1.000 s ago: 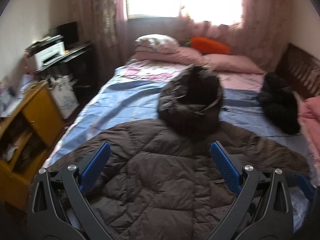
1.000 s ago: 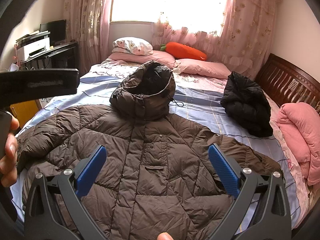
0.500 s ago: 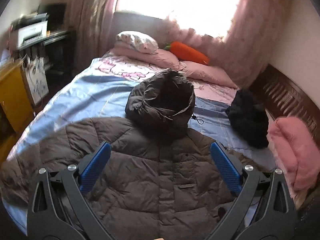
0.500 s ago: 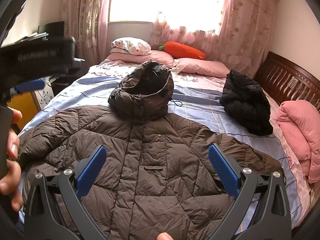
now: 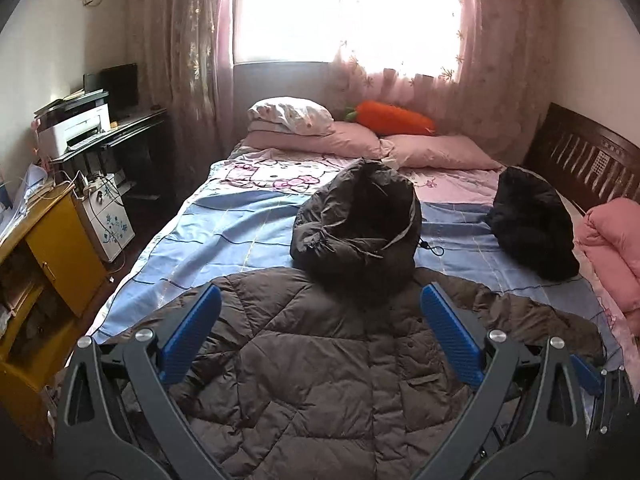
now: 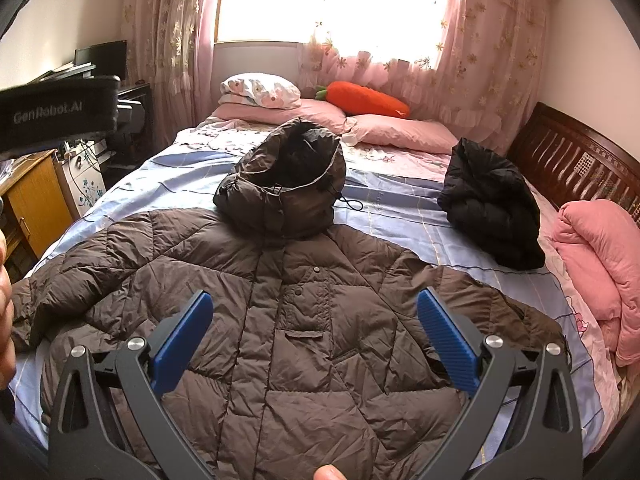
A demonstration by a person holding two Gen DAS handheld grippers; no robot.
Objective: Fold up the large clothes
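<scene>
Brown quilted jacket (image 6: 288, 320): laid flat, front up, on blue-striped bed sheet (image 6: 168, 184); hood (image 6: 288, 184) bunched at 12 o'clock. Left gripper (image 5: 320, 340): jaws spread wide, nothing held, poised over jacket. Right gripper (image 6: 316, 344): likewise spread wide, nothing held. Black garment (image 6: 492, 208): heaped at 2 o'clock, apart from jacket. Pink quilt (image 6: 600, 272): at 3 o'clock.

A home bedroom is showing here: a bed (image 6: 168, 184) is filling the room, pillows (image 6: 400, 130) are lying at its head below a curtained window (image 6: 332, 0), and a yellow cabinet (image 5: 52, 248) is standing beside the bed.
</scene>
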